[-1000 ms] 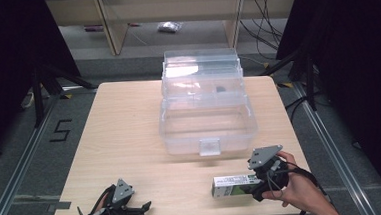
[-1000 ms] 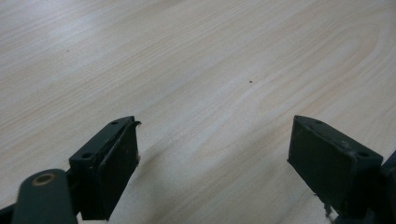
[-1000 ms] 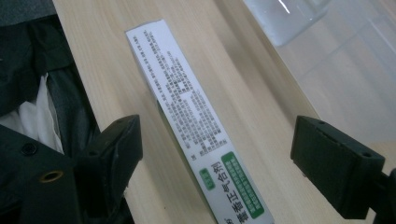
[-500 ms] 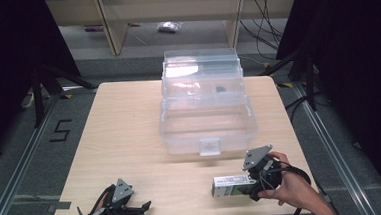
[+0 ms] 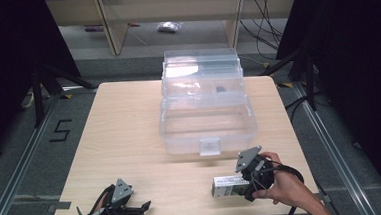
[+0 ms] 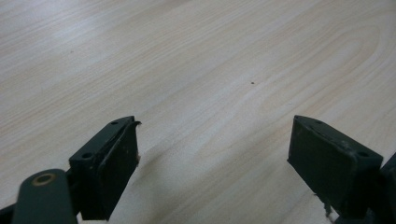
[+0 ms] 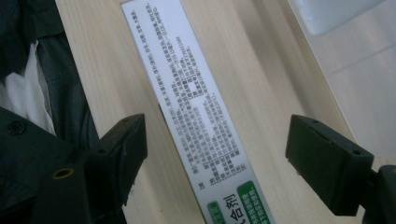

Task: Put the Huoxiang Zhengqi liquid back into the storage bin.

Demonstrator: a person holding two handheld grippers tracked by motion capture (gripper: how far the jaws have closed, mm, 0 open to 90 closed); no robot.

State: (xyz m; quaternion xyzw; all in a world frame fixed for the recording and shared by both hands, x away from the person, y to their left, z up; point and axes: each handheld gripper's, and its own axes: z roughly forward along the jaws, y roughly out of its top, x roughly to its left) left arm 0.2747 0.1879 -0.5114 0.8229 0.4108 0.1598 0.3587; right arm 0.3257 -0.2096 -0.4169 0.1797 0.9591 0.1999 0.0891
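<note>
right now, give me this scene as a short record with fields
surface: wooden table
object in hand's reach: long white printed box, lying flat near the table's front edge
right gripper: open, jaws either side of the box, not closed on it
left gripper: open, holds nothing, low over bare wood at the front left
container: clear plastic bin, lid tipped open at the back, mid table beyond the box
bin contents: a small dark item on the upper tier, too small to tell
</note>
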